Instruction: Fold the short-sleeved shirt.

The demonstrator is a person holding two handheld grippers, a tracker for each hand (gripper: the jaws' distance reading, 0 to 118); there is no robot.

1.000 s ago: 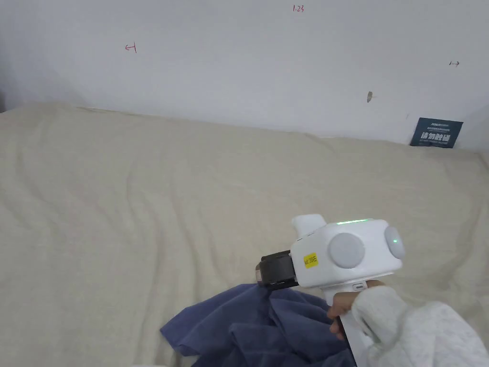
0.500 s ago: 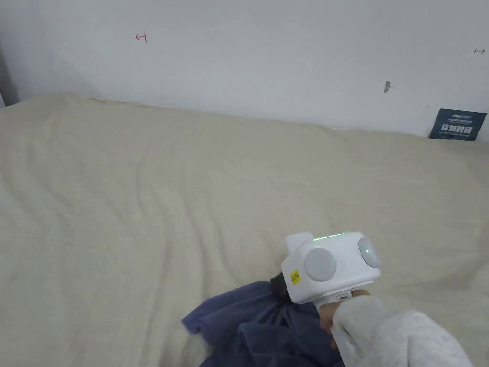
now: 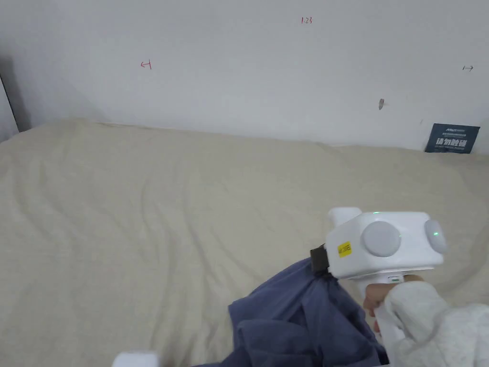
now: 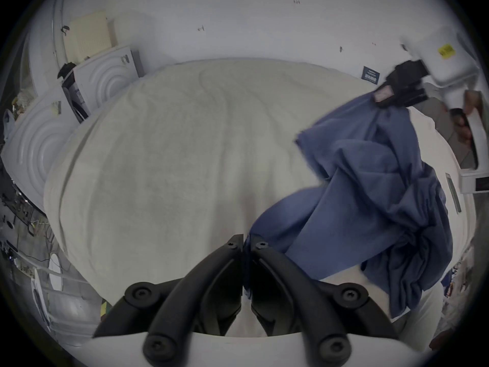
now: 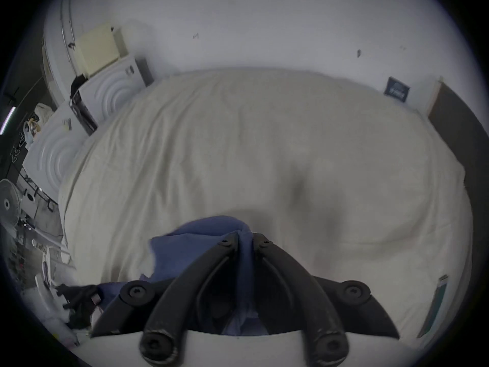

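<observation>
The crumpled blue short-sleeved cotton shirt (image 4: 370, 187) is held bunched above the cream bed (image 3: 143, 215), strung between the left tongs (image 4: 246, 243), lower centre, and the right tongs (image 4: 381, 98), upper right, both clamped on its fabric.

The right claw (image 3: 316, 258) has risen and drawn toward the dark sign (image 3: 451, 138) on the wall, lifting the blue shirt (image 3: 301, 320) so its gripped edge pulls taut instead of lying bunched on the bed (image 3: 143, 215). A white corner of the left claw's (image 4: 243, 243) housing has come in at the head view's lower edge.
</observation>
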